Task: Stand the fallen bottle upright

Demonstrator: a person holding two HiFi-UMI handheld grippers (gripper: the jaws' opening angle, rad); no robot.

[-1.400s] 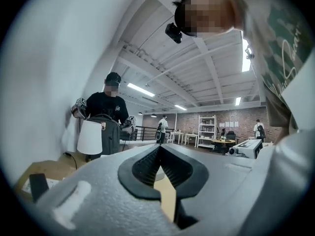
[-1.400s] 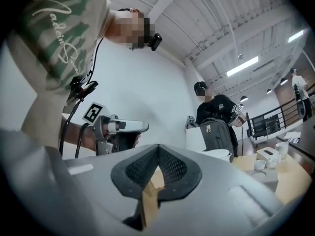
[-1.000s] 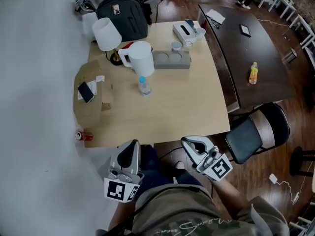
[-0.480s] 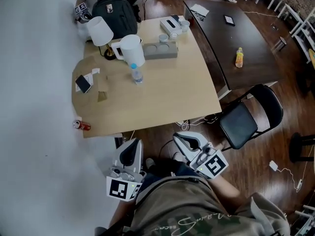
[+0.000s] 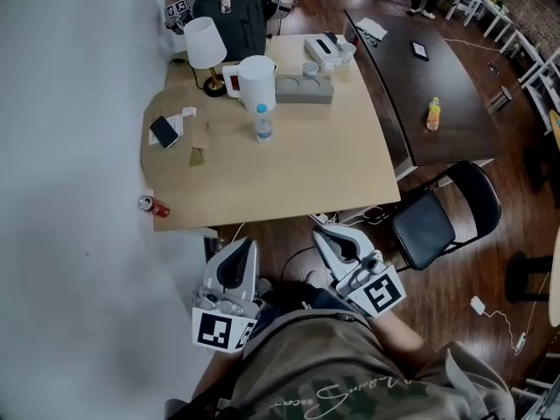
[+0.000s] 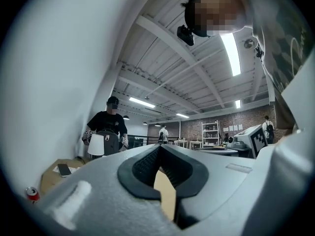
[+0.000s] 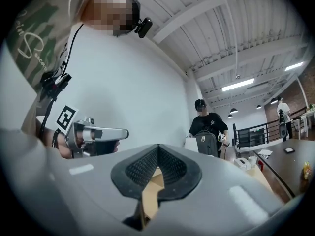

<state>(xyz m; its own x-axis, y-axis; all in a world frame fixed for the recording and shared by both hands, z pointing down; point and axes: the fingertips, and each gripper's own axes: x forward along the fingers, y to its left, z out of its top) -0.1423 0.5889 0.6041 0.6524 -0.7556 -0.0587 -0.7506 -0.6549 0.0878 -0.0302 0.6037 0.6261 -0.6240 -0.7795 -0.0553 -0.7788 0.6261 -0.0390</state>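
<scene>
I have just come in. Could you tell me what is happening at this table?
A person holds the left gripper and the right gripper close to the body, short of the near edge of the wooden table. Both grippers have their jaws shut and hold nothing. The clear water bottle stands upright on the table in front of a white jug, and nothing touches it. A dark backpack sits at the far end.

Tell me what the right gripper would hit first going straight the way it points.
Likely the near edge of the wooden table, unless it skims over the top. The right gripper, jaws shut, aims level at it with nothing seen between; its height against the tabletop is unclear.
</scene>
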